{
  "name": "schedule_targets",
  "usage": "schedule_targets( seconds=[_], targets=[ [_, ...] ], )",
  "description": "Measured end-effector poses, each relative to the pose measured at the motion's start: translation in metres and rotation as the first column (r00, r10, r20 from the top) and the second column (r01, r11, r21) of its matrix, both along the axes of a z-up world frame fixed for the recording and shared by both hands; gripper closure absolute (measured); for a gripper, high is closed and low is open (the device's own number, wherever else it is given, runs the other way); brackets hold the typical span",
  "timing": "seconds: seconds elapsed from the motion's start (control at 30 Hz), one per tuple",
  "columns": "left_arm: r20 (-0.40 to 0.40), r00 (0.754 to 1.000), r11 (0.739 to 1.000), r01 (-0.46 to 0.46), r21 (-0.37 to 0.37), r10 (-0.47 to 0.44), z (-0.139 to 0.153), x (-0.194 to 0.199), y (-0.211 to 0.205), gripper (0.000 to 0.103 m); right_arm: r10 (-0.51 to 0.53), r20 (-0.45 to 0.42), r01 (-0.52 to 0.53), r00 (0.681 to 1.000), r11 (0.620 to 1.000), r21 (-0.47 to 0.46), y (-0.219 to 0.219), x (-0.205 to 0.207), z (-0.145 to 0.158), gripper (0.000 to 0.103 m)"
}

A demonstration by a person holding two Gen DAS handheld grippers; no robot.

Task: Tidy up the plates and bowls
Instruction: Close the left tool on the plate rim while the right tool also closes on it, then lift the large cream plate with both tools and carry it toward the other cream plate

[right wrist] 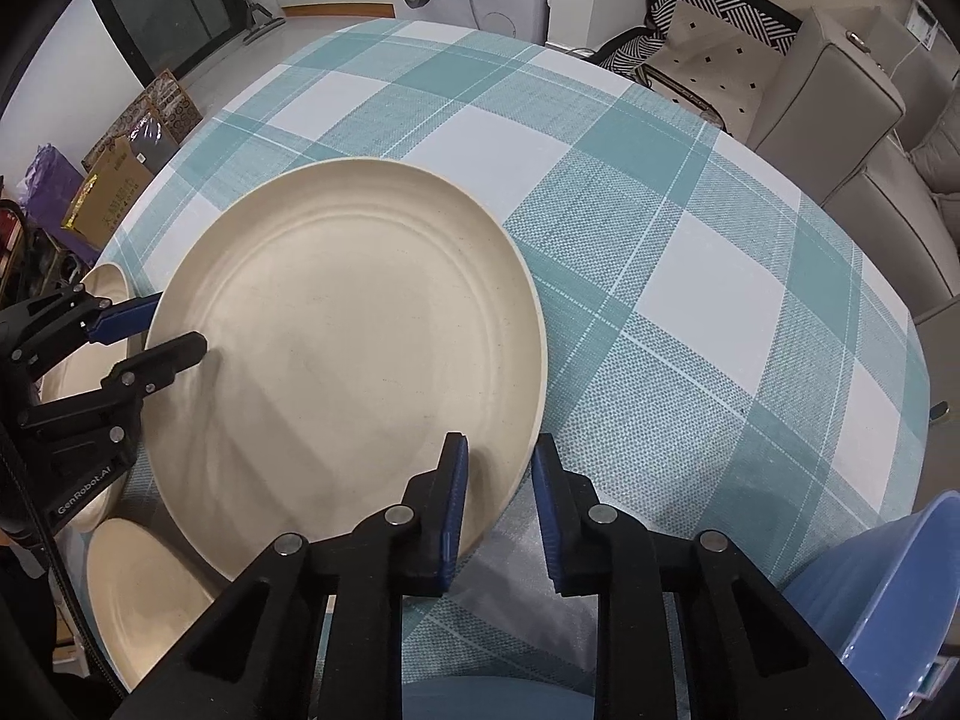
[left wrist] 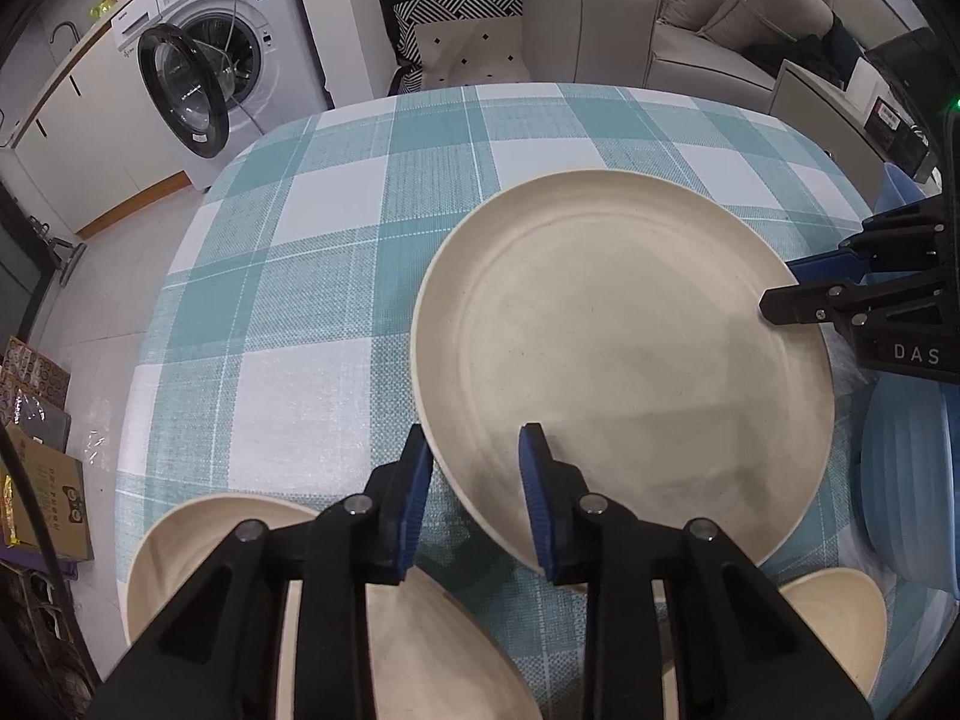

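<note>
Two grippers point(left wrist: 474, 456) point(right wrist: 501, 462), one cream plate point(left wrist: 624, 348)

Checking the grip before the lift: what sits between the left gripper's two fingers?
The near rim of the large cream plate; the left gripper straddles it, one finger inside, one outside. The left wrist view shows this.

Left gripper point(left wrist: 477, 450) points steeply down, its jaws narrowed across the near rim of the large cream plate point(left wrist: 624, 354), one blue pad point(left wrist: 534, 480) inside, one outside. Right gripper point(right wrist: 498, 459) points steeply down, likewise straddling the opposite rim, jaws nearly closed.
</note>
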State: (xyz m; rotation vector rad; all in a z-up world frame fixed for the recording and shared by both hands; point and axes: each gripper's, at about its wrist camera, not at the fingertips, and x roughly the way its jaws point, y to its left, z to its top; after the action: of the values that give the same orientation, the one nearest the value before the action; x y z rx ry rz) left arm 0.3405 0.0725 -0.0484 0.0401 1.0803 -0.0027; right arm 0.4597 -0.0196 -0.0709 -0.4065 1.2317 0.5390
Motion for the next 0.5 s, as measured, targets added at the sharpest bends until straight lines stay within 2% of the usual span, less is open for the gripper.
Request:
schedule_targets(
  seconds=[0.5],
  targets=[
    [0.043,0.999,1.0,-0.025,-0.018,0.026,0.016,-0.003,0.004,0.076,-0.021,0.051,0.019,0.998,0.999,0.045,-0.007,-0.007,0.022,0.082]
  ],
)
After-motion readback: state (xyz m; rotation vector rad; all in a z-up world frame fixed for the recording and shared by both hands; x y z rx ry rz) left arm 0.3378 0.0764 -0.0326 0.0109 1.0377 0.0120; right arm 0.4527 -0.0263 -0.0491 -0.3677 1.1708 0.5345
